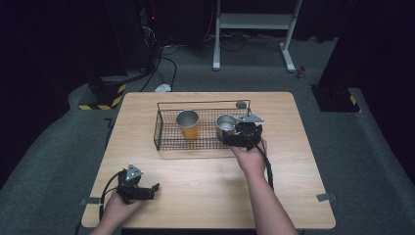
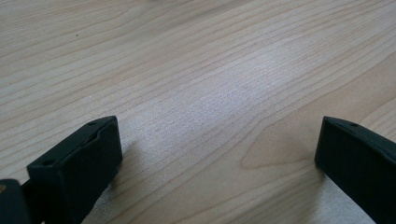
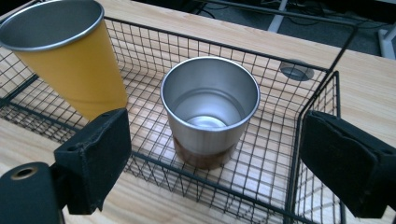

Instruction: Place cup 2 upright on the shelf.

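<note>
A black wire basket (image 1: 166,139) (image 3: 322,88) stands on the wooden table toward the back. Inside it a yellow metal cup (image 1: 188,125) (image 3: 70,65) stands upright at the left, and a bare steel cup (image 1: 226,126) (image 3: 210,109) stands upright at the right. My right gripper (image 1: 243,133) (image 3: 215,161) is open at the basket's near right corner, its jaws spread wide just short of the steel cup, touching nothing. My left gripper (image 1: 149,188) (image 2: 217,154) rests open low over bare wood near the table's front left, with nothing between its jaws.
A round grey grommet (image 1: 241,104) (image 3: 295,71) is set in the tabletop behind the basket. Off the far edge stand a white metal frame (image 1: 254,24) and cables on the floor. Bare wood lies between the two grippers.
</note>
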Demonstrator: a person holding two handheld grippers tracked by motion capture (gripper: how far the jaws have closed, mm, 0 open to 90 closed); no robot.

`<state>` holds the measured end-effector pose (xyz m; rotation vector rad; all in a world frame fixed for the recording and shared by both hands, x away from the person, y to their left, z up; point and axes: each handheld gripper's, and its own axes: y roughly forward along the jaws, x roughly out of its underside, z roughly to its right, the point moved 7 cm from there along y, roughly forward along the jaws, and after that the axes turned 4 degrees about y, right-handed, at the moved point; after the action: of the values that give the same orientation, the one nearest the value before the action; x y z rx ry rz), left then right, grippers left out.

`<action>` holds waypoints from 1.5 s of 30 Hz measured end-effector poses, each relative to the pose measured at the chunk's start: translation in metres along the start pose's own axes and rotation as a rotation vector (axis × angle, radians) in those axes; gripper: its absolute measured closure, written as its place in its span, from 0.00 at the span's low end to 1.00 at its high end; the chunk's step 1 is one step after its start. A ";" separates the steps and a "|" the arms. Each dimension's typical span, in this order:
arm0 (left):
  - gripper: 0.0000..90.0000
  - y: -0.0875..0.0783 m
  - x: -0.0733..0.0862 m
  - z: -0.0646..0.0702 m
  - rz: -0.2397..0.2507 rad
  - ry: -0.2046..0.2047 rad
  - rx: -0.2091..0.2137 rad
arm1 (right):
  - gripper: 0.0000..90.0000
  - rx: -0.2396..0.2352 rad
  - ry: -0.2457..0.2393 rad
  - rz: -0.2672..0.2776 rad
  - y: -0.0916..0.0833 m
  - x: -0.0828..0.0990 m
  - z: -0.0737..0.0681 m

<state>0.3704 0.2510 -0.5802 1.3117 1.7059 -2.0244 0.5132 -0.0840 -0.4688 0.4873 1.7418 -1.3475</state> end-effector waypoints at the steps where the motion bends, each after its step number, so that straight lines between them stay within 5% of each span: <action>1: 0.01 0.000 0.000 0.000 0.000 0.000 0.000 | 0.10 -0.001 -0.003 0.004 -0.002 0.001 0.001; 33: 0.01 0.000 0.000 0.000 0.000 -0.001 -0.001 | 0.11 0.044 -0.017 0.012 -0.051 0.078 0.033; 45: 0.01 0.000 0.000 0.000 -0.001 -0.001 -0.004 | 0.11 0.026 0.021 -0.111 -0.056 0.144 0.042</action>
<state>0.3702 0.2512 -0.5801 1.3089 1.7094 -2.0207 0.4085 -0.1689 -0.5549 0.4254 1.7929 -1.4486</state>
